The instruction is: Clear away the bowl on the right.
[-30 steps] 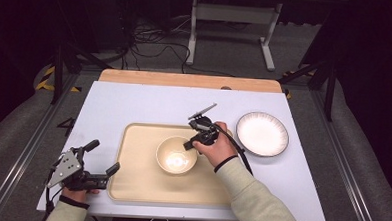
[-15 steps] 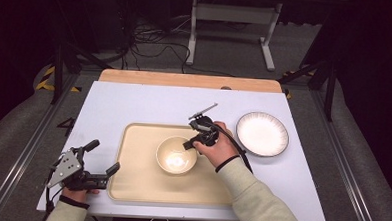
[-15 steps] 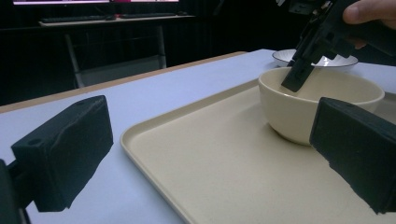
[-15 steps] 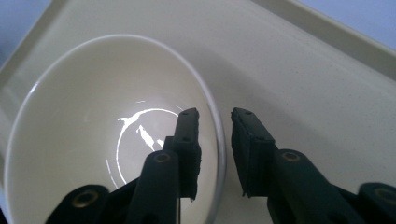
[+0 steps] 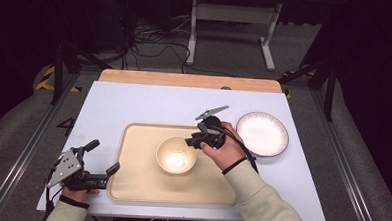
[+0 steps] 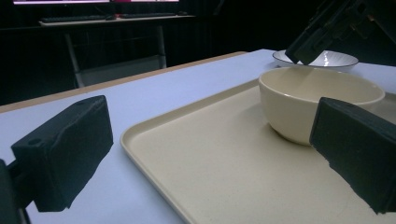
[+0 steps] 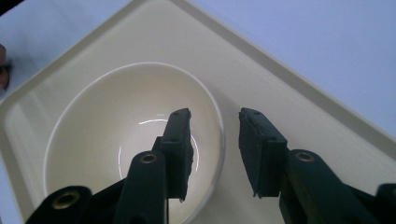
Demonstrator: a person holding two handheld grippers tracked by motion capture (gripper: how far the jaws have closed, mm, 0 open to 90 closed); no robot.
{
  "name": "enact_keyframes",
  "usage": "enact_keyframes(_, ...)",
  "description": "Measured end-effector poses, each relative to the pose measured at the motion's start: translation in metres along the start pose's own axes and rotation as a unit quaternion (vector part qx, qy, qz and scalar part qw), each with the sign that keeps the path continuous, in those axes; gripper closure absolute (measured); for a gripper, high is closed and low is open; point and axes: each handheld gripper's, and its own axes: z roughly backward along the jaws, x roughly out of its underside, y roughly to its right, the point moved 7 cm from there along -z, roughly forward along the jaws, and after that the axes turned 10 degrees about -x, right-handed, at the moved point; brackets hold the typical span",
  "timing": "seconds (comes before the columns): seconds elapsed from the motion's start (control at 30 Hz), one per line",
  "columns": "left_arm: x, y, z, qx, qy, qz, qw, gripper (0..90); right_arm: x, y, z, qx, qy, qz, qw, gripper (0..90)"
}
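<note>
A cream bowl (image 5: 176,155) (image 7: 116,130) stands upright on a cream tray (image 5: 136,178) (image 7: 280,102) in the middle of the white table. My right gripper (image 5: 191,139) (image 7: 215,116) hangs just above the bowl's right rim. Its jaws have just been opening and straddle the rim with a gap on each side, one inside the bowl and one outside. My left gripper (image 5: 103,156) (image 6: 212,149) lies open at the tray's front left corner, its jaws wide apart around the tray edge (image 6: 154,154) with nothing gripped. The left gripper view has the bowl (image 6: 303,102) ahead.
A white plate (image 5: 262,134) (image 6: 327,58) with a dark rim sits on the table right of the tray. A wooden strip (image 5: 185,80) runs along the table's far edge. Cables and a metal stand lie on the dark floor beyond.
The right gripper's jaws have spread off the bowl's rim, and the hand has lifted slightly up and away. The bowl and the left gripper have stayed put.
</note>
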Motion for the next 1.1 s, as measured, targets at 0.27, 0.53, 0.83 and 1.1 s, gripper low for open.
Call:
enact_keyframes(0.27, 0.0, 0.0, 0.0, -0.001, 0.001, 0.001, 1.0, 0.2, 0.004, -0.008, 0.023, -0.004, 0.076, 0.061, 0.9952, 63.0)
enact_keyframes(0.53, 0.0, 0.0, 0.0, 0.0, 0.001, 0.001, 1.0, 0.2, 0.006, -0.009, 0.039, 0.001, 0.144, 0.109, 0.9836, 53.0)
enact_keyframes(0.83, 0.0, 0.0, 0.0, -0.001, 0.001, 0.001, 1.0, 0.2, 0.009, -0.006, 0.061, 0.003, 0.19, 0.152, 0.9699, 36.4)
enact_keyframes(1.1, 0.0, 0.0, 0.0, -0.001, 0.001, 0.002, 1.0, 0.2, 0.023, 0.001, 0.074, 0.013, 0.221, 0.165, 0.9611, 15.6)
